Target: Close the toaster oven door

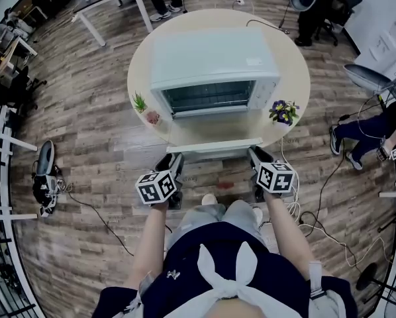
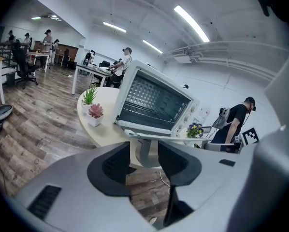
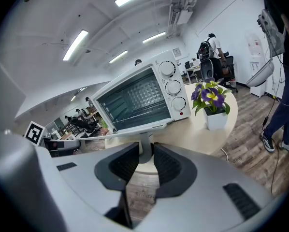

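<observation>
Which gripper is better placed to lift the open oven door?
Neither clearly: left gripper and right gripper sit open-jawed just below the front edge of the door, one near each end.

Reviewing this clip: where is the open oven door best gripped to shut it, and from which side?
Take the door by its free front edge, from the person's side and below. It lies flat, hinged at the base of the oven, so lifting that edge should swing it shut. The left gripper and right gripper are there, open.
</observation>
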{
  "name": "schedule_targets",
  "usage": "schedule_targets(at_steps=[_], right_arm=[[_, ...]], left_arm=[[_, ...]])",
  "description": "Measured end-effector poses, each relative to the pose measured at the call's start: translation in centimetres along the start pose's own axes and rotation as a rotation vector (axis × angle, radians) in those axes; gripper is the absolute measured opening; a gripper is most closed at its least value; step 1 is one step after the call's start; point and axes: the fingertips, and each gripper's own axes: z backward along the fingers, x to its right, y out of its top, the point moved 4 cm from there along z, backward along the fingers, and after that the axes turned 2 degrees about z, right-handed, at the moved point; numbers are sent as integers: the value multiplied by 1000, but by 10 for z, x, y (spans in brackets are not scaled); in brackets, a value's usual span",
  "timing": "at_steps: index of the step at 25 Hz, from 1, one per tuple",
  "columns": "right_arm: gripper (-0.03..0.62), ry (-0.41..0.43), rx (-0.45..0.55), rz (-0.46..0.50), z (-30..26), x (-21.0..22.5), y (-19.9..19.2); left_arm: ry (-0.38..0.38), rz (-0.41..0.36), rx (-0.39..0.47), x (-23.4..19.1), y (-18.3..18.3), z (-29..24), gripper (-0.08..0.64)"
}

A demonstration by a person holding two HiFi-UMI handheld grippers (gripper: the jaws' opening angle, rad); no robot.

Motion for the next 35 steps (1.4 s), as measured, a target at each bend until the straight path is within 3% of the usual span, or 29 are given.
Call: schedule_targets(at_steps=[9,13,16,35], right_arm=[[100,-2,4,0,1,-3,3],[100,-2,7,-1,2,-3,4],[100,-4,8,-6,3,-3,6],[100,-4,34,-14,4,-5,11]], left_arm=[[13,-12,-27,2,0,-6,188],[41,-15,-26,1,2,-6,119],[50,-26,-35,3,4,-7,106],[65,-52,-49,4,11,-6,98]])
